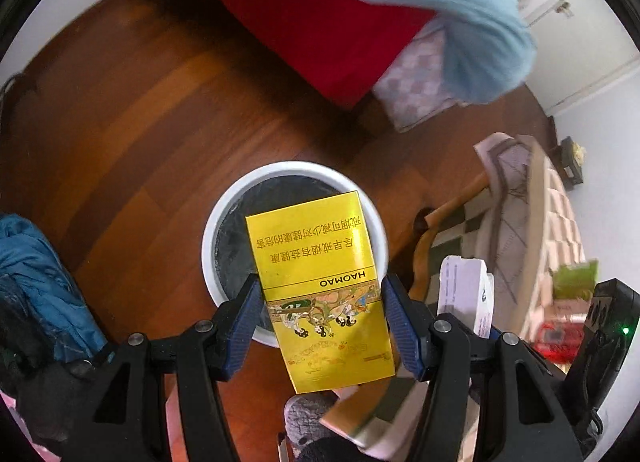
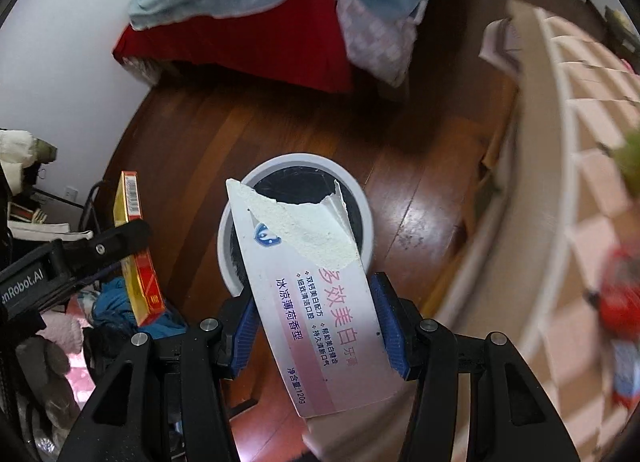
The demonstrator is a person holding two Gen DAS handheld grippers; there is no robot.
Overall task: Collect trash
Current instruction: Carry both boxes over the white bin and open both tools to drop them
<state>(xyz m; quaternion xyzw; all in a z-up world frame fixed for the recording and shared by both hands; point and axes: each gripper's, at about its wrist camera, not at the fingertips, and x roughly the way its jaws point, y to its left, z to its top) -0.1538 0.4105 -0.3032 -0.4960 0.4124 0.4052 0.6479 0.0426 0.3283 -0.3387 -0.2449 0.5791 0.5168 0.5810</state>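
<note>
Trash bin (image 1: 294,178) below both, left hand-held gripper (image 1: 320,314) grasping yellow cigarette pack (image 1: 316,286), right hand-held gripper (image 2: 316,322) grasping torn toothpaste box (image 2: 316,290).

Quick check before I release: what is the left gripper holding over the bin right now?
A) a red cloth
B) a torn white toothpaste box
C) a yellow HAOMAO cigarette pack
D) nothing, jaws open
C: in the left wrist view the left gripper is shut on the yellow HAOMAO cigarette pack, held above the white bin; the torn white toothpaste box is in the right gripper.
</note>
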